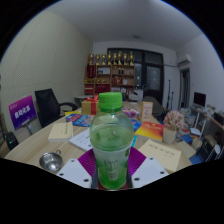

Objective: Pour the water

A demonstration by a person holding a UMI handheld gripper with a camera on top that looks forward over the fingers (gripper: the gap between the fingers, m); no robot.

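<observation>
1. We see one clear plastic bottle (111, 142) with a green cap (110, 100) and a green label band, standing upright between the two fingers of our claw (111, 172); clear liquid appears to fill much of it, though we cannot tell the exact level.
2. Our claw is closed narrowly about the bottle: the magenta pads (88, 161) lie against its lower body on both sides, so we take it as held, and its base is hidden from us.
3. We count one shallow metal bowl (50, 159) on the tabletop (60, 146), to the left of the fingers and near the bottle; we cannot make out anything in it.
4. Beyond the bottle the tabletop carries a spread of papers and boxes: one yellow envelope-like sheet (61, 130) to the left, one white sheet (161, 153) to the right, and a cluster of coloured boxes (150, 129) farther back, too small for us to count.
5. One red box (90, 104) stands behind the bottle's cap, to its left.
6. We see one black office chair (46, 104) at the left side of the tabletop, and one purple sign (21, 109) beside it.
7. Against the far wall stands one shelf unit (111, 70) holding rows of small items that we cannot identify.
</observation>
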